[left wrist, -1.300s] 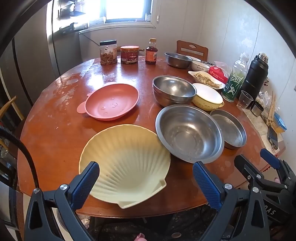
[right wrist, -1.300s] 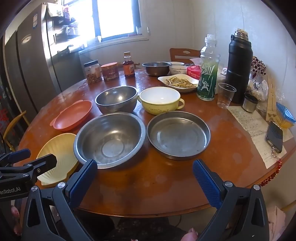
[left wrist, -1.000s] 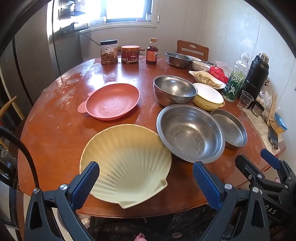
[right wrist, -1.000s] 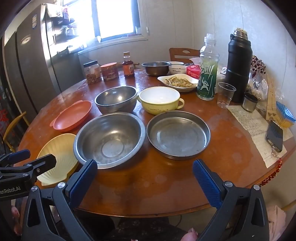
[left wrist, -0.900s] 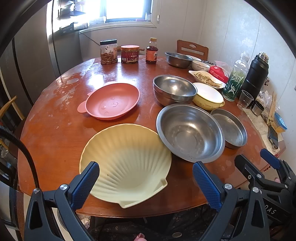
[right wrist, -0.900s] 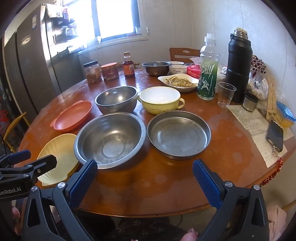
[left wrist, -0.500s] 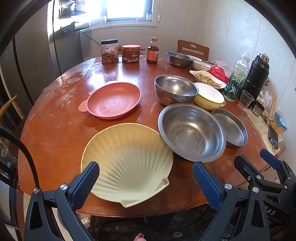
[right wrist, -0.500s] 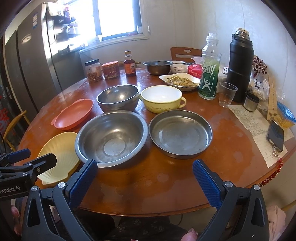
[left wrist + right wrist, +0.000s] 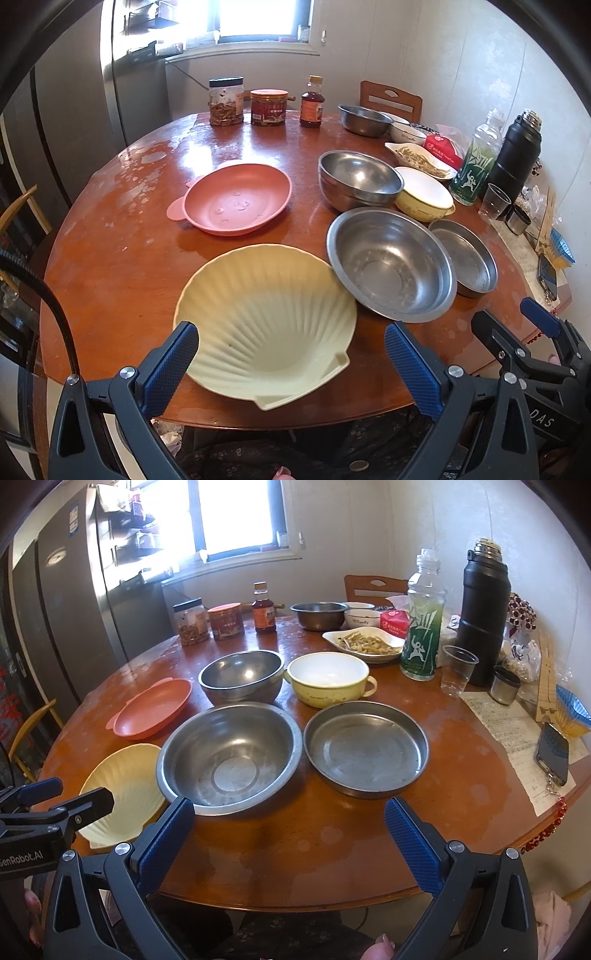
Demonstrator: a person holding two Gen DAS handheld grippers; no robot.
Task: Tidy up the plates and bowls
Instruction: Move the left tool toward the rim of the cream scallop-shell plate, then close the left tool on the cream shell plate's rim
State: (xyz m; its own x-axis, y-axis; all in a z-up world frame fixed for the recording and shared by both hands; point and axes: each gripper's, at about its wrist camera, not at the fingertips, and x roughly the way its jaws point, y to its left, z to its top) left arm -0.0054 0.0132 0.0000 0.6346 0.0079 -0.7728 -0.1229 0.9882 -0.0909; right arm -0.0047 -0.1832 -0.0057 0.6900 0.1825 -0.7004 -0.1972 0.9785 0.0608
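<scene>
Round wooden counter (image 9: 332, 834), glossy. Carried: shell-shaped plate (image 9: 269, 325), pink plate (image 9: 236, 203), wide steel bowl (image 9: 229, 753), shallow steel pan (image 9: 365, 749), deep steel bowl (image 9: 242, 677), yellow-rimmed bowl (image 9: 328, 679), jars, bottles.

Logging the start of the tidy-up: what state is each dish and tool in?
Left tool: open, empty.
Right tool: open, empty.
Shell plate: upright, empty.
Pink plate: wet with droplets.
Large steel bowl: empty, unstacked.
Steel pan: empty.
Yellow bowl: empty.

We see the left gripper (image 9: 291, 354) with black frames, blue cross-hatched pads (image 9: 168, 365), silver screws, a black cable; the right gripper (image 9: 288, 830) matches; white "GenRobot.AI" lettering.
</scene>
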